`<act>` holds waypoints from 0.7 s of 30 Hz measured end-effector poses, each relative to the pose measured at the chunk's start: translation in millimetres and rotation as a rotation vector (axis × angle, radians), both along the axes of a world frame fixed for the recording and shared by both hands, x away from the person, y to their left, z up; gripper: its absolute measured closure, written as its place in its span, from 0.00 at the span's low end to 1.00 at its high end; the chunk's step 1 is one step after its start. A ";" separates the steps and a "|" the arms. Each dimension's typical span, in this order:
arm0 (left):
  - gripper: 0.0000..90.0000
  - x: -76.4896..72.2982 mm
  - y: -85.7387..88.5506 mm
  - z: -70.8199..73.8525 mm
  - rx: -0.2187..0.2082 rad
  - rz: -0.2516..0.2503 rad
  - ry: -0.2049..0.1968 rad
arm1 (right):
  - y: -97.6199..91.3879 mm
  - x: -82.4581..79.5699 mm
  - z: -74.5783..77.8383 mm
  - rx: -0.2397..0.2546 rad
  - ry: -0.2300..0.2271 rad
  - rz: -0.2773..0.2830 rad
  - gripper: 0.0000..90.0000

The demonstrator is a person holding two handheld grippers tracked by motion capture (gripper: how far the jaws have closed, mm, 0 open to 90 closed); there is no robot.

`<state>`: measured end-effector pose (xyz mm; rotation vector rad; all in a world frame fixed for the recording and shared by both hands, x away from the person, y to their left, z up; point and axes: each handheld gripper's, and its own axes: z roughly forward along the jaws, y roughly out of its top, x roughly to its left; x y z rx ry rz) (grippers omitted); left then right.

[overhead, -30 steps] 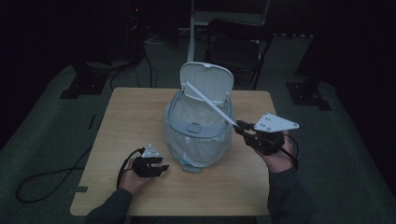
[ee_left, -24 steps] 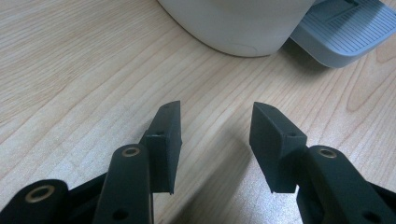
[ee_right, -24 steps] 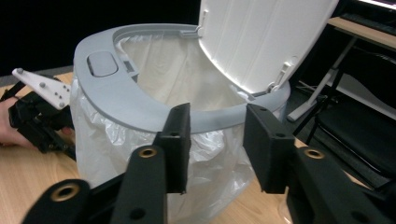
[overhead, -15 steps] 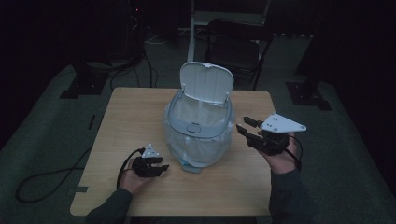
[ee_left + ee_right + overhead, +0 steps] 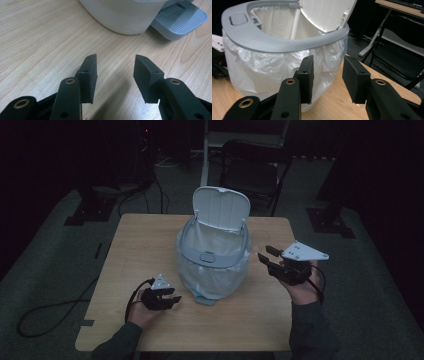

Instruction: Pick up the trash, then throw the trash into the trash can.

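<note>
A small white bin (image 5: 212, 270) with a grey rim (image 5: 274, 41), a clear liner bag and its lid (image 5: 221, 210) raised stands mid-table. A white rod (image 5: 295, 25) leans inside the bin. My right gripper (image 5: 265, 255) hovers just right of the bin, pointing at it. Its jaws have just been opening and stand open with nothing between them (image 5: 327, 67). My left gripper (image 5: 172, 296) rests low at the bin's front left, open and empty (image 5: 115, 65), facing the bin's base (image 5: 120, 15) and its grey foot pedal (image 5: 180, 20).
The wooden table (image 5: 140, 250) has bare room to the left and front of the bin. A black chair (image 5: 255, 170) stands behind the table, close to its far edge. Cables trail over the floor at the left (image 5: 45, 315).
A second ago my right gripper held the white rod slanted over the bin. The rod now lies inside the bin, and the right gripper has let go and drawn slightly back to the right.
</note>
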<state>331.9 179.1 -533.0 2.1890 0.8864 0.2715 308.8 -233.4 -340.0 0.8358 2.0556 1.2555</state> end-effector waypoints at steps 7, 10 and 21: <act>0.61 0.2 -0.2 -0.4 0.000 -0.001 0.003 | -3.9 3.7 -4.6 0.004 0.007 -0.018 0.67; 0.61 -0.2 -0.6 -0.3 0.001 -0.002 0.000 | -6.3 5.7 -7.3 0.003 0.012 -0.031 0.67; 0.61 0.2 -0.4 -0.5 -0.001 -0.003 0.003 | -17.1 21.3 -20.4 0.000 0.032 -0.099 0.67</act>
